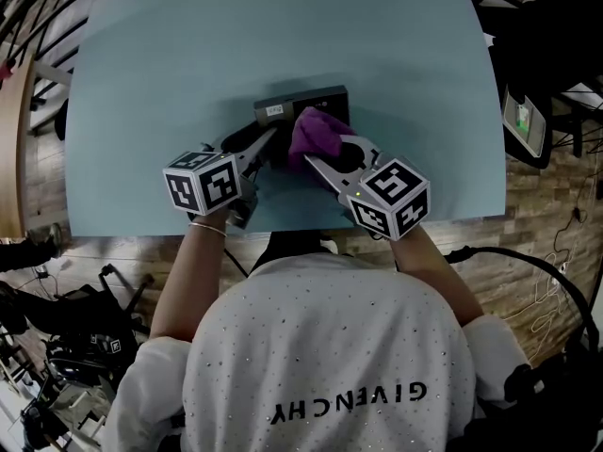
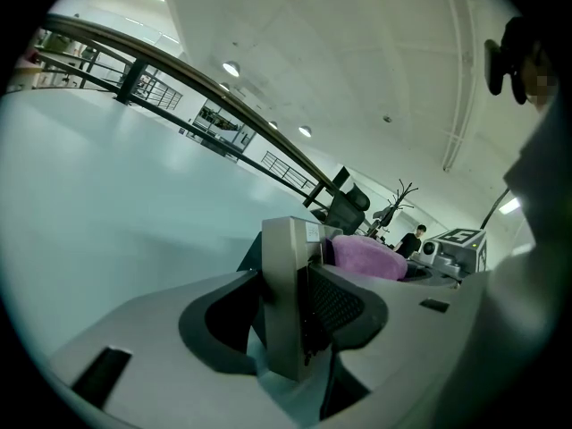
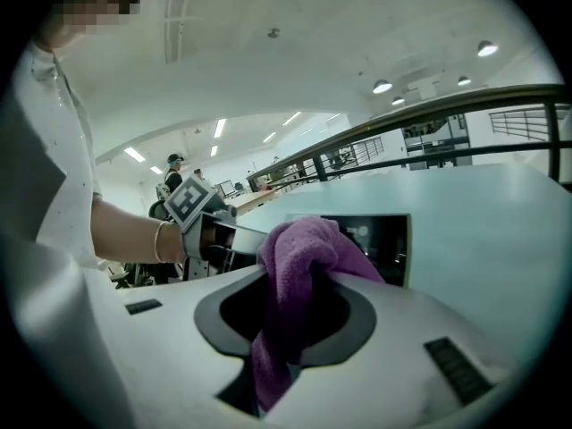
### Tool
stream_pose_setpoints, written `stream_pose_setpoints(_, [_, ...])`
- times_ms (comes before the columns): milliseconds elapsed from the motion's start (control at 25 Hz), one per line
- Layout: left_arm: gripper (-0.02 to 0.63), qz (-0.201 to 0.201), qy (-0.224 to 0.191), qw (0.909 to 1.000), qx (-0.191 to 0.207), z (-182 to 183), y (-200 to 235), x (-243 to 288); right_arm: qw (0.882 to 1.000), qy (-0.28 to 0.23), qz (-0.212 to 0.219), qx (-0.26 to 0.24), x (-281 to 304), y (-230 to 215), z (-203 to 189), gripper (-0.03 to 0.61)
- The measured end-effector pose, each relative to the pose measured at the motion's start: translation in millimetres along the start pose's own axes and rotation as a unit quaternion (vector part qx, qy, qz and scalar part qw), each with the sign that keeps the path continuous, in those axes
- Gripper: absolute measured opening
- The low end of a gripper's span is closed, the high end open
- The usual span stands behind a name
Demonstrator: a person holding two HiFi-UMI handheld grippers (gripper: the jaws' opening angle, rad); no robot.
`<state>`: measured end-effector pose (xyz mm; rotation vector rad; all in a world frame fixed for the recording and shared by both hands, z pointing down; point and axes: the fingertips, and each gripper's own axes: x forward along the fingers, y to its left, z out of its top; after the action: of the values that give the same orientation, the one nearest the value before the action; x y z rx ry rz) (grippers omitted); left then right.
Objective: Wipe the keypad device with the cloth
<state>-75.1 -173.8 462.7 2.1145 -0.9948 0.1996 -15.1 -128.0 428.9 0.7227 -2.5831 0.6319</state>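
The grey keypad device (image 1: 300, 104) lies on the light blue table (image 1: 170, 83), just beyond both grippers. My left gripper (image 1: 266, 145) is shut on the device's left end; in the left gripper view the device (image 2: 288, 298) stands edge-on between the jaws. My right gripper (image 1: 320, 153) is shut on the purple cloth (image 1: 317, 133), which rests against the device's right part. In the right gripper view the cloth (image 3: 295, 284) bulges out of the jaws in front of the device's dark face (image 3: 380, 235). The left gripper's marker cube (image 3: 188, 201) shows there too.
The table's near edge (image 1: 283, 229) runs just below the grippers. Wooden floor, cables and dark equipment (image 1: 66, 347) surround the table. A small device (image 1: 524, 119) sits off the table's right side. A railing (image 2: 161, 70) crosses the background.
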Motion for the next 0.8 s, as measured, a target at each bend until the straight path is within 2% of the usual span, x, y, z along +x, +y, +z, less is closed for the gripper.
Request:
stream_pose_setpoints(120, [0.178, 0.000, 0.003, 1.0000, 0.003, 0, 0, 0, 1.000, 0.017, 0.008, -0.018, 12, 11, -2, 0.080])
stream_pose_setpoints(280, [0.178, -0.002, 0.008, 0.9999, 0.007, 0, 0, 1, 0.999, 0.044, -0.026, -0.015, 19, 0, -12, 0.080])
stream_pose_setpoints(480, [0.178, -0.002, 0.008, 0.9999, 0.006, 0, 1, 1, 0.999, 0.041, -0.026, 0.014, 15, -9, -15, 0.080])
stream_pose_setpoints(800, [0.179, -0.003, 0.009, 1.0000, 0.002, 0, 0, 1, 0.998, 0.036, -0.036, 0.026, 5, -19, -18, 0.080])
